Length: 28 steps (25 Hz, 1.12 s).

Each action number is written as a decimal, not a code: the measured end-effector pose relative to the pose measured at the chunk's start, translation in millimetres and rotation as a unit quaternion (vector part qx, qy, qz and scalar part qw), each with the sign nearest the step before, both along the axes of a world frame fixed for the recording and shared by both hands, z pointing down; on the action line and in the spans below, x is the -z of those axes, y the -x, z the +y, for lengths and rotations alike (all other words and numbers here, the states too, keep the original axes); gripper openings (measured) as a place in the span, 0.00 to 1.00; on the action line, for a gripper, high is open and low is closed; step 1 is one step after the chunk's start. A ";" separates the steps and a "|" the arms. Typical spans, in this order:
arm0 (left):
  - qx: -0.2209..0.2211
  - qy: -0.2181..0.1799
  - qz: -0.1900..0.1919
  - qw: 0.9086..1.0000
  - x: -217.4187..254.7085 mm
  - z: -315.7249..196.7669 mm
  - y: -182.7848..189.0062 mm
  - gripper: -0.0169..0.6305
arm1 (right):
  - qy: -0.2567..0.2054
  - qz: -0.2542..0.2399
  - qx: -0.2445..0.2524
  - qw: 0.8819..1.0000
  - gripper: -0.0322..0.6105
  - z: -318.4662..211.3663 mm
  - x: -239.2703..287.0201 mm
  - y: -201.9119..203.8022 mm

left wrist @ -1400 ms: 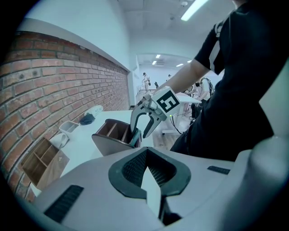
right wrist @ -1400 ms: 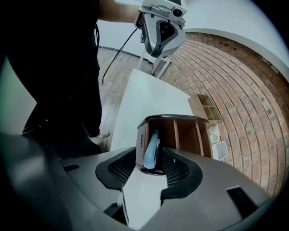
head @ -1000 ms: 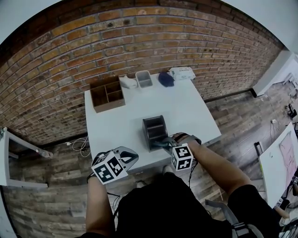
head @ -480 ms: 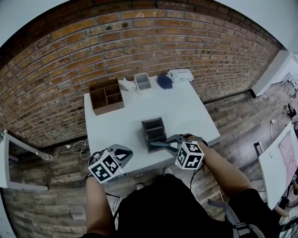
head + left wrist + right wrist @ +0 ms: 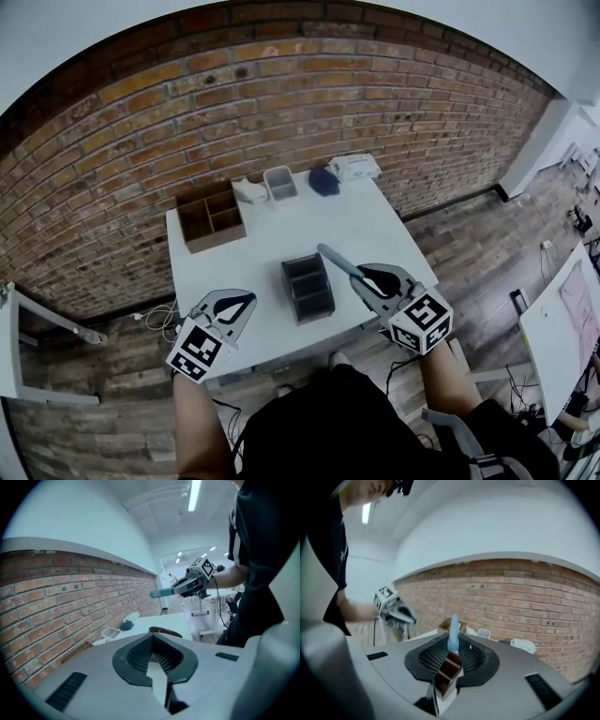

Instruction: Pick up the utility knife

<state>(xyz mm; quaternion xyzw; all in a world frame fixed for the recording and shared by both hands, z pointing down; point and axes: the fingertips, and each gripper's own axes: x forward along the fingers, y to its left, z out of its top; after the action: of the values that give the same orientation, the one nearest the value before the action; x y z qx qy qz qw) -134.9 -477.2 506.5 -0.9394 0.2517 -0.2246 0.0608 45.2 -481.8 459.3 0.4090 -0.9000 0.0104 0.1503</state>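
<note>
Jaws of the right gripper (image 5: 451,663) are closing narrowly on the utility knife (image 5: 453,631) and are holding it, with its pale blue body sticking out forward between them. In the head view this gripper (image 5: 360,276) is hanging just to the right of the dark organizer (image 5: 307,287), and the knife (image 5: 337,262) is being carried in the air beside the organizer's right side, apart from it, with its free end pointing toward the brick wall (image 5: 281,103). The left gripper view is showing the same knife (image 5: 161,592) held clear above the counter (image 5: 173,620). The jaws of the left gripper (image 5: 157,660) are standing together with nothing between them. This gripper (image 5: 246,302) is hovering to the left of the organizer, over the near edge of the counter (image 5: 384,230). The organizer is standing upright on the counter, near its front edge. Behind the organizer, a wooden box (image 5: 211,214) with compartments is sitting at the far left corner. A clear container (image 5: 279,182), a dark blue thing (image 5: 323,180) and a white packet (image 5: 353,167) are lying in a row along the far edge, well apart from the organizer.
</note>
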 end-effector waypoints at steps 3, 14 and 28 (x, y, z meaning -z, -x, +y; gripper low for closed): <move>-0.011 0.001 0.023 1.000 6.3 5.5 -9.2 0.01 | -0.035 -0.091 -0.034 0.995 0.16 5.3 29.5 1.3; -0.037 -0.008 0.020 0.999 15.2 39.3 -39.2 0.01 | -0.033 -0.079 -0.011 0.996 0.16 32.5 27.2 -0.7; -0.002 -0.010 -0.008 1.000 14.2 143.0 -137.8 0.01 | -0.030 -0.079 0.053 0.995 0.16 145.4 17.9 -79.8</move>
<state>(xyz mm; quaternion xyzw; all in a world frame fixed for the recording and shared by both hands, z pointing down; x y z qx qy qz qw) 2.9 -334.2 492.3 -0.9376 0.2515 -0.2292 0.0721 125.0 -336.4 441.4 0.3629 -0.9294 0.0077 0.0672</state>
